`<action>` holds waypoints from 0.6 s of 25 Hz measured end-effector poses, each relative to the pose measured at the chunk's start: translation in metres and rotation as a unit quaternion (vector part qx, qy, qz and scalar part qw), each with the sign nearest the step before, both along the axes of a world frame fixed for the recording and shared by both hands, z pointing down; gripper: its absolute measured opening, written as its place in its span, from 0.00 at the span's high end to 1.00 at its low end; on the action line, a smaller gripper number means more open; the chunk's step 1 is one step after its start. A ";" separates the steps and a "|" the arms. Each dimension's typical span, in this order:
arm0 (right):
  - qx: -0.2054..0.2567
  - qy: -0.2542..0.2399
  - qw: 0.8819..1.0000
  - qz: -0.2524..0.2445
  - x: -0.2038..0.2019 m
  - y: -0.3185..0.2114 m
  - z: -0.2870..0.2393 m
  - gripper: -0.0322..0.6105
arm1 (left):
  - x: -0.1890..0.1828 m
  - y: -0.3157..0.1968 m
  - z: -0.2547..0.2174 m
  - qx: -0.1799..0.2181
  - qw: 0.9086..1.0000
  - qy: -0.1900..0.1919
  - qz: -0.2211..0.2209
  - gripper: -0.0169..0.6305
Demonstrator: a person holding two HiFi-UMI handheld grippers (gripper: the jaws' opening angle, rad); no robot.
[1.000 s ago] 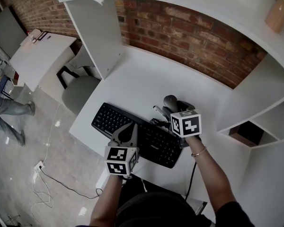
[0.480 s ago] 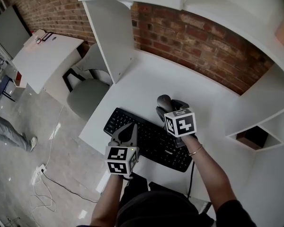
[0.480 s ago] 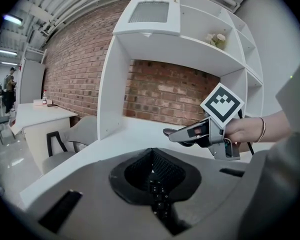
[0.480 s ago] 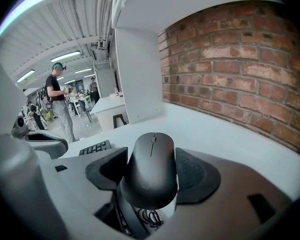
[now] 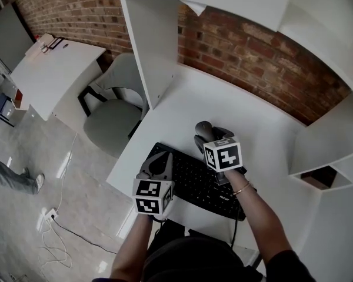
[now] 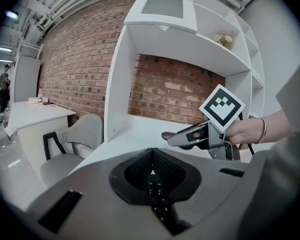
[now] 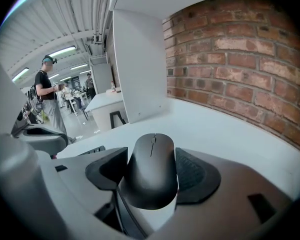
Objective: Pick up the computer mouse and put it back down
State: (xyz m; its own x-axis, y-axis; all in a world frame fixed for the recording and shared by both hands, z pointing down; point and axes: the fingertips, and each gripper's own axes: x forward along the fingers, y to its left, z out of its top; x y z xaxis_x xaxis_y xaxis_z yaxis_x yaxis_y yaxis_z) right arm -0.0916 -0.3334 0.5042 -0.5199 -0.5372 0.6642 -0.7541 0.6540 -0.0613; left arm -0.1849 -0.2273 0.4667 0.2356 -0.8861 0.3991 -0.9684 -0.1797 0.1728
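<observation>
Slippage is the main risk here. The mouse (image 7: pixel 151 170) is held off the counter (image 5: pixel 253 119) by the right gripper (image 5: pixel 207 137), whose fingers (image 7: pixel 197 173) pinch it by its two long sides. Those sides look smooth and curved, so it could slide forward out of the grip or twist if the squeeze eases too soon or the wrist tips downward. It appears to hang just beyond the far edge of the keyboard (image 5: pixel 194 178), toward that keyboard's right half. A careless descent could land it on the keys, or on the dark cable that seems to lie by the keyboard's far edge, rather than on bare counter. Coming down too fast could also knock its underside against the surface and jolt it askew between the fingers.

The mouse's long axis runs in line with the fingers, away from the person. Its scroll-wheel end leads, pointing past the keyboard toward the brick wall (image 5: pixel 247 54). It sits top side up and looks roughly level, which should suit a flat set-down.

The left gripper (image 5: pixel 159 162) hovers over the keyboard's near left part with its fingers (image 6: pixel 155 170) pressed together, nothing between them.
</observation>
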 end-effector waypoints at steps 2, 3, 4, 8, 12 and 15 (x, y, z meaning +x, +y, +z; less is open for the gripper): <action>-0.004 0.002 1.000 0.000 -0.009 -0.005 0.007 0.50 | -0.007 -0.006 0.003 -0.002 1.000 0.003 0.003 0.96; -0.008 0.000 1.000 0.000 -0.014 -0.007 0.011 0.50 | -0.010 -0.008 0.005 -0.004 1.000 0.005 0.004 0.96; -0.013 -0.001 1.000 -0.001 -0.019 -0.009 0.016 0.50 | -0.014 -0.010 0.007 -0.007 1.000 0.007 0.004 0.96; -0.021 0.017 1.000 0.014 -0.029 -0.021 0.029 0.50 | -0.025 -0.019 0.013 -0.016 1.000 0.011 0.007 0.96; -0.033 0.027 0.999 0.017 -0.044 -0.026 0.045 0.50 | -0.039 -0.026 0.020 -0.023 1.000 0.014 0.009 0.96; -0.040 0.032 0.999 0.015 -0.050 -0.028 0.055 0.50 | -0.046 -0.029 0.027 -0.030 0.999 0.018 0.010 0.96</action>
State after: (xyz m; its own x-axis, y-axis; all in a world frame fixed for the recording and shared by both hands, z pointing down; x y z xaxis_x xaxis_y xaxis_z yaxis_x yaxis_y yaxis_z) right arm -0.1419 -0.3615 0.5587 -0.4595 -0.4965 0.7365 -0.7776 0.6256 -0.0634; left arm -0.2313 -0.2566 0.4933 0.2686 -0.8556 0.4425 -0.9576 -0.1876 0.2186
